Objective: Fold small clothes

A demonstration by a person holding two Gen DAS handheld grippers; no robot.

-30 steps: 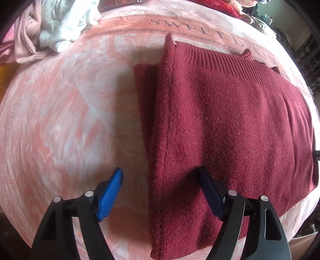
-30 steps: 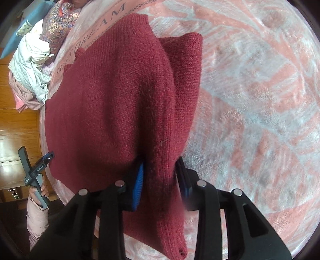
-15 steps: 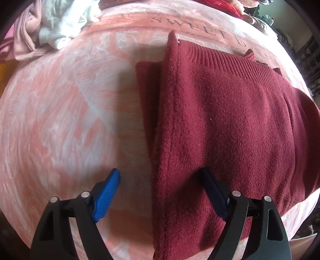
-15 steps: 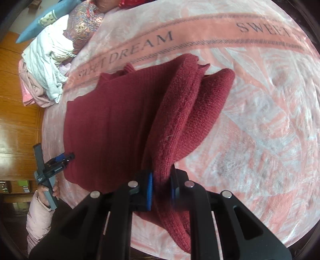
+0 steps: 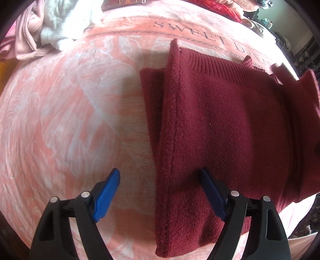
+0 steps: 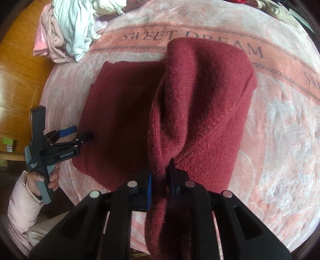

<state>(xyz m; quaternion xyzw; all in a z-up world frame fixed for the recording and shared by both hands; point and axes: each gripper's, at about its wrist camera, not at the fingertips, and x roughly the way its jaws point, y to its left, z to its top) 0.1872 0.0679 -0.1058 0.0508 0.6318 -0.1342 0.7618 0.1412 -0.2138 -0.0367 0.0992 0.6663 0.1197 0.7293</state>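
Note:
A dark red knit sweater (image 5: 224,128) lies partly folded on a pink blanket. My left gripper (image 5: 160,192) is open, its jaws standing to either side of the sweater's near left edge, holding nothing. It also shows in the right wrist view (image 6: 80,134) at the sweater's left edge. My right gripper (image 6: 160,186) is shut on the sweater's right side (image 6: 200,104), which it holds lifted and bunched over the flat part (image 6: 120,112).
The pink blanket (image 5: 60,120) reads "SWEET DREAM" along its far band. A pile of white and pink clothes (image 6: 68,34) lies at the far left corner. A wooden floor (image 6: 18,84) lies left of the bed. Red cushions (image 5: 216,10) lie at the back.
My right gripper has lifted the sweater's right side and carried it leftward over the rest. My left gripper has stayed open at the left edge, barely moving.

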